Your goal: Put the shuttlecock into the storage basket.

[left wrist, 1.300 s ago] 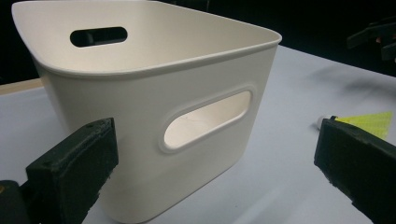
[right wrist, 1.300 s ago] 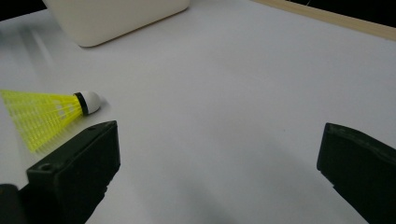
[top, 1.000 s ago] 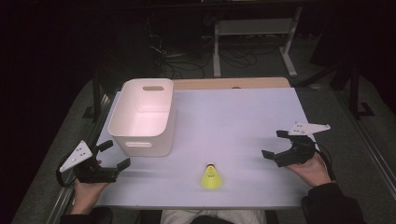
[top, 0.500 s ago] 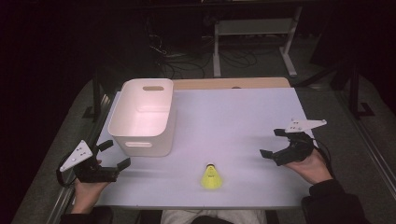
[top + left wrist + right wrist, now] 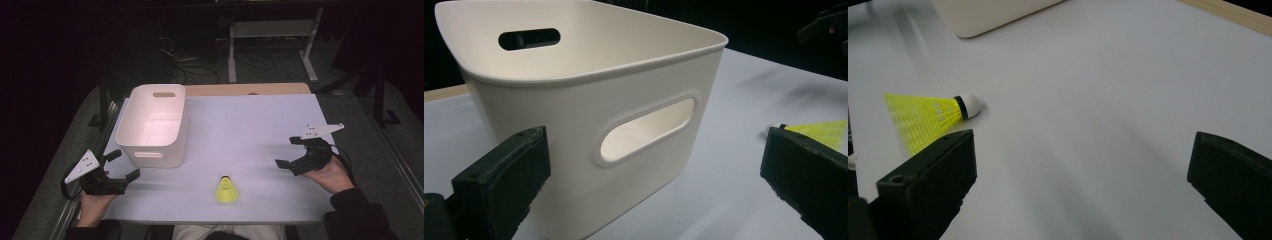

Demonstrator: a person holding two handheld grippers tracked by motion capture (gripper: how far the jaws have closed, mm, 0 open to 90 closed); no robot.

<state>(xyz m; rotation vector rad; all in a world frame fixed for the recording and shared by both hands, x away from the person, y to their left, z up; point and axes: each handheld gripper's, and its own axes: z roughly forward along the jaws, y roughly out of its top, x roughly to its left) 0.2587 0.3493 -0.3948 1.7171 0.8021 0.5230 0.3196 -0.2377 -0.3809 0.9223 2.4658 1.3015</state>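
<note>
The yellow plastic shuttlecock with a white cork tip (image 5: 226, 190) lies on its side near the front edge of the pale table (image 5: 250, 125), touching neither tool. The right tool (image 5: 292, 152) hovers wide open to its right; the left tool (image 5: 122, 165), also open, sits just beside the white plastic handled bin (image 5: 155, 125).

In the left gripper view, the shuttlecock (image 5: 819, 131) is partly hidden behind a jaw and cut off by the frame edge. The bin (image 5: 589, 100) base is also cut off.
</note>
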